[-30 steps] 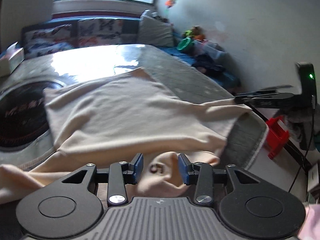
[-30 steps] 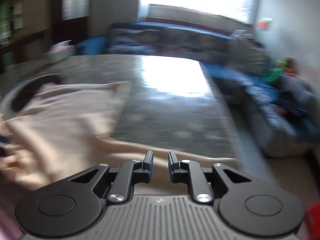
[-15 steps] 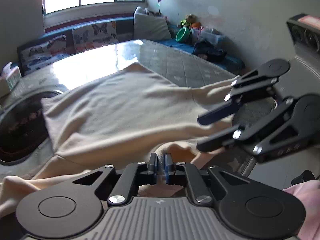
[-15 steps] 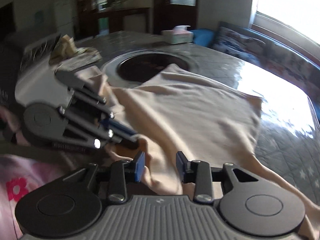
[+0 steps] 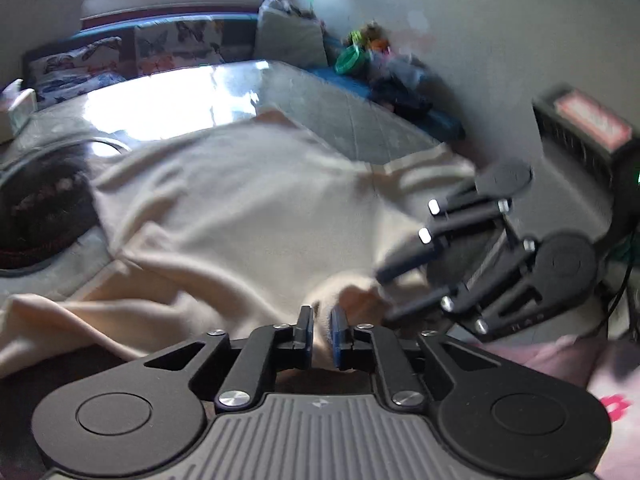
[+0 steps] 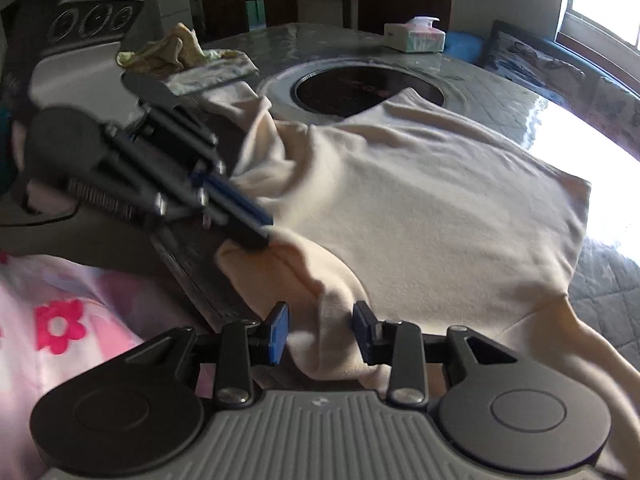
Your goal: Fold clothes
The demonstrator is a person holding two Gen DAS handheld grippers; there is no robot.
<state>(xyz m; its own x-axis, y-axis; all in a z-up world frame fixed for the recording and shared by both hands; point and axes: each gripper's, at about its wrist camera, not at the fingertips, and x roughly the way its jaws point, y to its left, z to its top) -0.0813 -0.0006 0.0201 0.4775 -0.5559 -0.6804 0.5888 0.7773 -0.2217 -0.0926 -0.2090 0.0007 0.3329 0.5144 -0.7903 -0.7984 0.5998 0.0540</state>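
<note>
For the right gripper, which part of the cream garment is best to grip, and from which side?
Probably the raised fold of the cream garment between the open right gripper fingers, approached from the near table edge: it stands up as a ridge beside the left gripper pinch.

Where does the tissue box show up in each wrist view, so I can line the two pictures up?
Left wrist: the tissue box sits at the far left edge, cut off by the frame, on the table.
Right wrist: the tissue box stands at the top, right of centre, beyond the dark round inset.
Shared landmark: the dark round inset in the table, beside the cream garment.
</note>
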